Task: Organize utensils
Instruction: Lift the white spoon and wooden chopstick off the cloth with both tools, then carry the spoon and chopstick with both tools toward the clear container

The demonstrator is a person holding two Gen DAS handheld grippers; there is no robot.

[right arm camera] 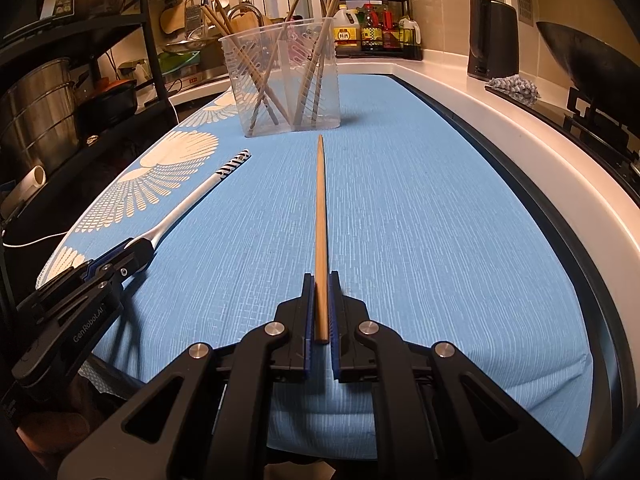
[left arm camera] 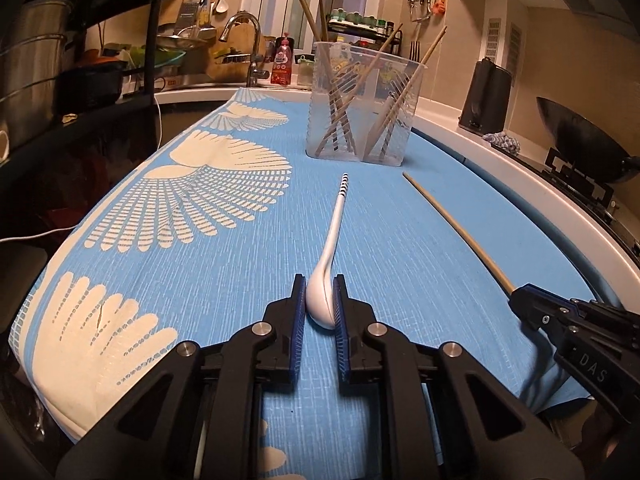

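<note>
- Two utensils gripped, both low centre of frame: left tongs (left arm camera: 320, 300) clamp white spoon (left arm camera: 332, 248) bowl; right tongs (right arm camera: 320, 300) clamp chopstick (right arm camera: 320, 220).
- Clear holder (left arm camera: 360, 112) ahead on blue bench (left arm camera: 240, 280); contents overlap, count unclear.

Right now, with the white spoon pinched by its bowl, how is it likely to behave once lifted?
The left gripper clamps the white spoon on its rounded, glossy bowl, so it may slip or pivot between the pads. The long handle reaches far ahead, so it will probably droop tip-down. It looks rigid and unlikely to bend.
</note>
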